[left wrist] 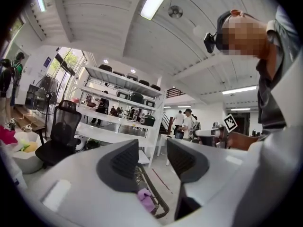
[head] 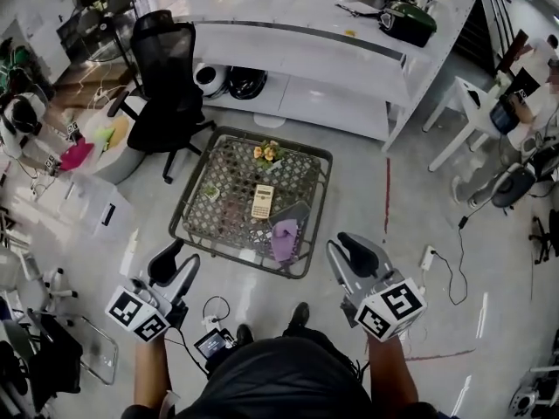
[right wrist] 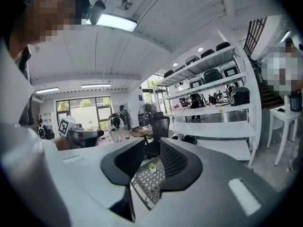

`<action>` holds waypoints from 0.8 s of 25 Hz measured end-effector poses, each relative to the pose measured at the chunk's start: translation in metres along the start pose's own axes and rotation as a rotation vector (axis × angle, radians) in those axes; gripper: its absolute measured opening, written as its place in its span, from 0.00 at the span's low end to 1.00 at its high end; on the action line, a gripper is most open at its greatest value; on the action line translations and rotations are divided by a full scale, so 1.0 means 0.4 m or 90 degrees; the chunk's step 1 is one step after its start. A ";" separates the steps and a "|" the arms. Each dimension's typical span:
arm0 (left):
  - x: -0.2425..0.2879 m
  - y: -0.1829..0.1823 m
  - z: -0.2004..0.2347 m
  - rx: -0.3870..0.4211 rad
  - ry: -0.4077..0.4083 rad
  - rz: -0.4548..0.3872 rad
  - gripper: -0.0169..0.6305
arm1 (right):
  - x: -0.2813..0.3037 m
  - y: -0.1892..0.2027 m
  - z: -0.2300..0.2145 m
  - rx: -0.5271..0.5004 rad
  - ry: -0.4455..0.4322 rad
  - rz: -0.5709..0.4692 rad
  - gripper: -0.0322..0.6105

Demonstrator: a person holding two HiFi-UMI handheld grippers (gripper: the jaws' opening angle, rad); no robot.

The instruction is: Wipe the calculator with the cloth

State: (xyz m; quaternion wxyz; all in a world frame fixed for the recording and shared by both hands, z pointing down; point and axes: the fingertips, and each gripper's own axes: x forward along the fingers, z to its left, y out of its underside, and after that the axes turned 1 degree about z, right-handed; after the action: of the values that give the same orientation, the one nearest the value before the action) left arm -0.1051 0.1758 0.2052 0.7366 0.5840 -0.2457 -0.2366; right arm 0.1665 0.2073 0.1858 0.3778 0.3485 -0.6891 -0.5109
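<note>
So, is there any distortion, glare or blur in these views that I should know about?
Head view: strong fisheye bending the white shelf; calculator and purple cloth sharp but small. Left gripper view: dark round corners, ceiling lamp glaring. Right gripper view: same dark corners, bright strip light, mosaic patches over faces.

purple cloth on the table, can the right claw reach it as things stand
Probably yes: the purple cloth lies at the table's near edge, uncovered, and the right claw hovers just beside it, empty, jaws slightly apart.
</note>
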 end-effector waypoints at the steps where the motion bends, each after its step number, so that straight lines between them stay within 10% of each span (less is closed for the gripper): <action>1: 0.006 0.000 -0.004 0.000 -0.007 0.000 0.36 | 0.008 0.000 -0.009 0.001 -0.010 0.001 0.17; 20: 0.058 -0.004 -0.119 0.025 -0.127 0.016 0.36 | 0.042 0.042 -0.166 0.040 -0.128 0.013 0.17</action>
State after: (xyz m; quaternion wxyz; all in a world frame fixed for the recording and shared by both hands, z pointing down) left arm -0.0570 0.1963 0.1961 0.6996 0.5688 -0.3303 -0.2792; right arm 0.2151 0.1674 0.2175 0.3007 0.3004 -0.7426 -0.5176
